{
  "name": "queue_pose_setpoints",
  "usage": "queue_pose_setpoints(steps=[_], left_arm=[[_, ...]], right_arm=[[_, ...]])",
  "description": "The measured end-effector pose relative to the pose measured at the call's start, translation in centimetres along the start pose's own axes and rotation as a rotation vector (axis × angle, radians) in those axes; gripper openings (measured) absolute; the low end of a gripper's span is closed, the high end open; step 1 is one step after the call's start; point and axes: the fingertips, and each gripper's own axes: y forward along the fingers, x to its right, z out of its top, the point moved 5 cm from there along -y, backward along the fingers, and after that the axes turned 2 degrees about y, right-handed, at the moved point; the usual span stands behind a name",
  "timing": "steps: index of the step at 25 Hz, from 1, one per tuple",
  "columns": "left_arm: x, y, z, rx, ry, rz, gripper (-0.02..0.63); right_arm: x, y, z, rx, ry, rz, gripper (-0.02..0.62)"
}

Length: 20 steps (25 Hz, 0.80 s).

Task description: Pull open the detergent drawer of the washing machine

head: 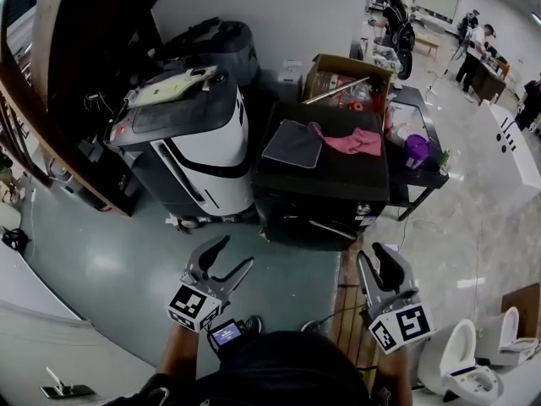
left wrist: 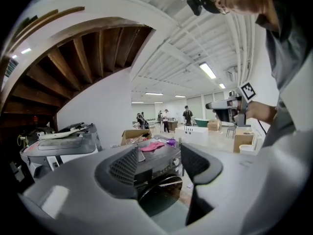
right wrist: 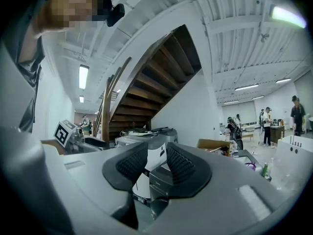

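Head view: the black washing machine [head: 325, 184] stands ahead with 2 cloths [head: 296, 142] on top, well apart from both claws. Its detergent drawer is too dark to pick out. The left claw [head: 235, 252] is open and empty. The right claw [head: 372, 254] is barely open and empty.

Left gripper view: the machine's round door [left wrist: 159, 192] shows between the parted jaws.

Right gripper view: the machine shows through a narrow gap.

Washing machine [head: 338, 176]: front seen v. steeply in head view, so detergent drawer can't be made out. In left gripper view, left gripper [left wrist: 159, 155] pads cover both ends of its front panel; only the door glass & a mid strip show btwn them. Right gripper [right wrist: 157, 153] hides most of it. Toilet [head: 465, 362], right of washing machine, cut by pic edge. People [head: 397, 19] behind it too small for detail.
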Motion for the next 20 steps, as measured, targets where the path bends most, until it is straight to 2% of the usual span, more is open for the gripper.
queue_pose_setpoints(steps=[10, 16, 20], left_arm=[[2.7, 1.1, 0.7, -0.029, 0.004, 0.076, 0.324], [4.0, 2.5, 1.2, -0.045, 0.010, 0.080, 0.324], [4.3, 4.1, 1.5, -0.051, 0.016, 0.042, 0.325]], right_arm=[[3.6, 0.1, -0.4, 0.012, 0.023, 0.080, 0.105], [5.6, -0.3, -1.1, 0.009, 0.050, 0.086, 0.106], [6.7, -0.1, -1.4, 0.007, 0.065, 0.066, 0.105]])
